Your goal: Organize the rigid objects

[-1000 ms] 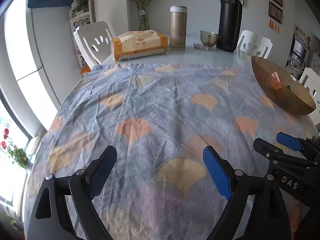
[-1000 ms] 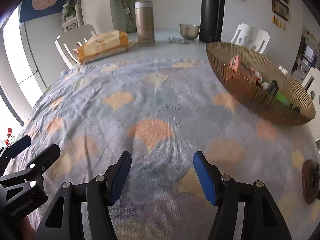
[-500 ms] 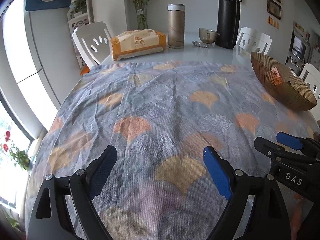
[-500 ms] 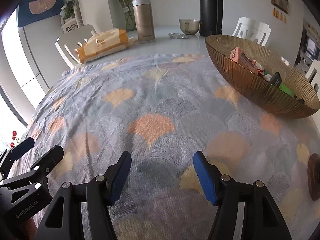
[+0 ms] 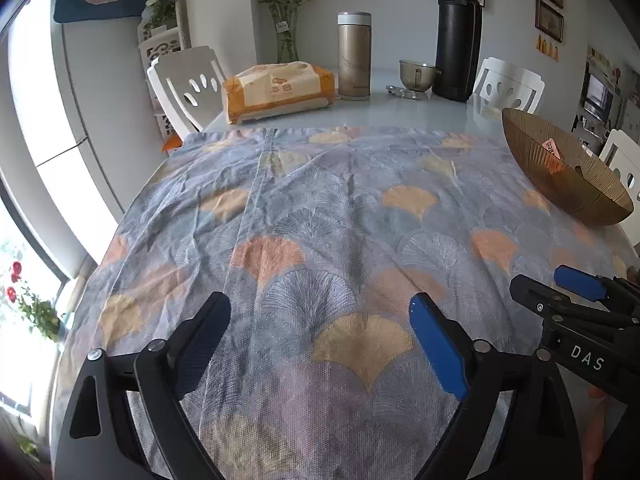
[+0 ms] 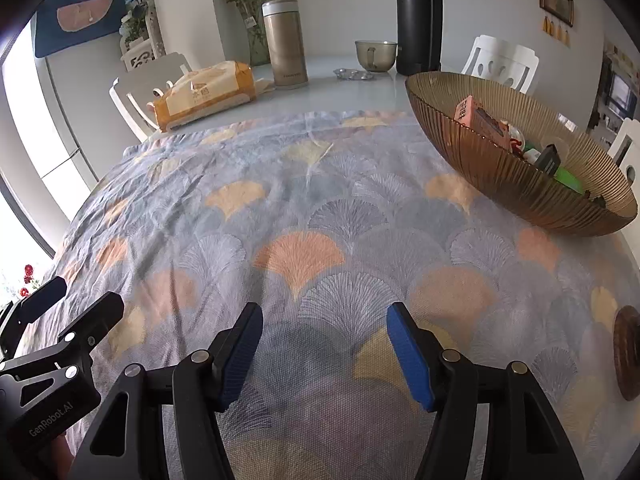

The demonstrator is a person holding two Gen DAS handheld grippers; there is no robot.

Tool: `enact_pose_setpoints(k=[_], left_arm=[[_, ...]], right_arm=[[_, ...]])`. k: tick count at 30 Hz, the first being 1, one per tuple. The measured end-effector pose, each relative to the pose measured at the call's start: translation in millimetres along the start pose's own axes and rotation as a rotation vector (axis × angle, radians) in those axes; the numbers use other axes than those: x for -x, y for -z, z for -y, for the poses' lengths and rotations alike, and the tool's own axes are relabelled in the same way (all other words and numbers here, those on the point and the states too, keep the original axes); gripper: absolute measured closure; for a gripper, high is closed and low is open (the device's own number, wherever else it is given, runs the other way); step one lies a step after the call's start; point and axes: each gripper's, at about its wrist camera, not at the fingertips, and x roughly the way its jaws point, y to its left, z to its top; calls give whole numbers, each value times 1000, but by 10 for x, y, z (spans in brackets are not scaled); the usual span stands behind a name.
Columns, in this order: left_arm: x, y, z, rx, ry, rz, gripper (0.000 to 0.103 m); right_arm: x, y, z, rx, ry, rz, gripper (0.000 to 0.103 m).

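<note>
An amber ribbed glass bowl (image 6: 500,168) stands on the patterned cloth at the right and holds a pink box (image 6: 482,122), a black object (image 6: 549,160), a green item (image 6: 568,178) and other small things. It also shows in the left wrist view (image 5: 560,180). My left gripper (image 5: 320,328) is open and empty above the near cloth. My right gripper (image 6: 324,336) is open and empty beside it, and it shows at the right edge of the left wrist view (image 5: 560,292).
A tissue pack (image 6: 204,94), gold flask (image 6: 285,42), small cup (image 6: 375,54) and tall black thermos (image 6: 418,16) stand at the table's far end. A brown round coaster (image 6: 626,352) lies at the right edge. White chairs (image 5: 188,84) surround the table.
Both grippers have drawn back and lifted slightly, so the bowl and far objects look a little farther away. Both stay open and empty.
</note>
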Motion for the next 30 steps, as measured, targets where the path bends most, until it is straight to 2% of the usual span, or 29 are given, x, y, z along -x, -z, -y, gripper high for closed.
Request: enact_pose_setpoints(k=[15, 30], left_arm=[[-14, -6, -61, 26, 8, -13, 8], [-29, 2, -25, 10, 6, -16, 8]], right_arm=[[-13, 9, 13, -19, -5, -9, 40], [-21, 14, 10, -26, -5, -12, 40]])
